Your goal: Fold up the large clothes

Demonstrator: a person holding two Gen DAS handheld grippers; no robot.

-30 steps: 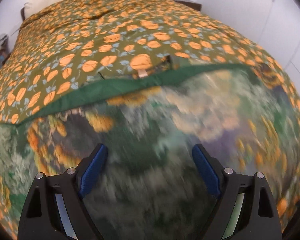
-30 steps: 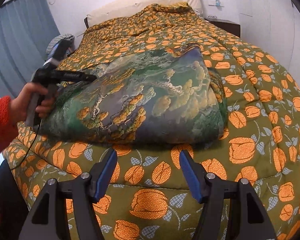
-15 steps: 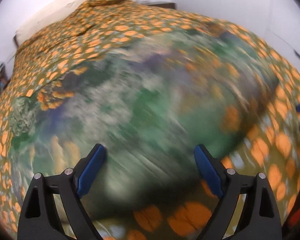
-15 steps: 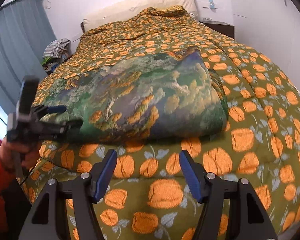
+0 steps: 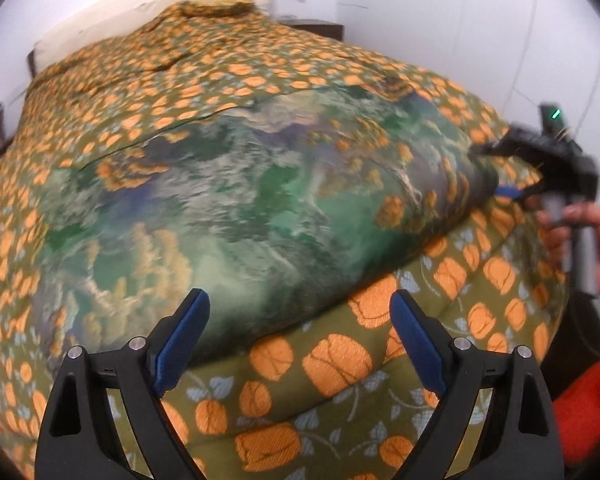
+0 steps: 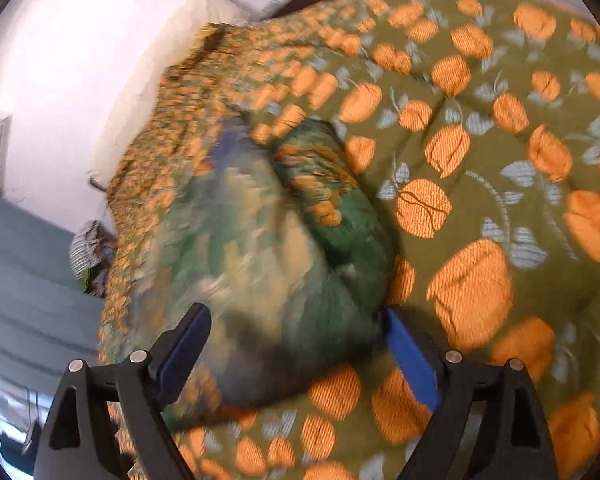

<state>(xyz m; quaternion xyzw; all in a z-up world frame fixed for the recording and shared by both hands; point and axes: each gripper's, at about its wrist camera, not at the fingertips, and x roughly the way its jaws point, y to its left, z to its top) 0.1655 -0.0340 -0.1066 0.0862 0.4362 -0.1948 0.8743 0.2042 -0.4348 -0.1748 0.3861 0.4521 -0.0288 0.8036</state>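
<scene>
Since a second ago the right gripper (image 6: pixel 296 354) has rolled hard and come in from the bed's foot to the folded garment's (image 5: pixel 260 200) right end, while the left gripper (image 5: pixel 298 338) has drawn back off the cloth to its near edge. Right jaws are opening, wide now, blue pads either side of the garment's bunched corner (image 6: pixel 284 264); motion blur hides whether the pads touch it. Left jaws stand wide apart with nothing gripped: the garment's front edge lies just ahead of and between the fingertips, the orange-flowered bedspread (image 5: pixel 340 364) under them. Farther out the green landscape-print garment lies folded across the bedspread. In the left view, a hand (image 5: pixel 580 236) holds the right gripper (image 5: pixel 508 172) at the garment's far right end. Beyond, a pillow (image 5: pixel 156 12) lies against the white wall.
</scene>
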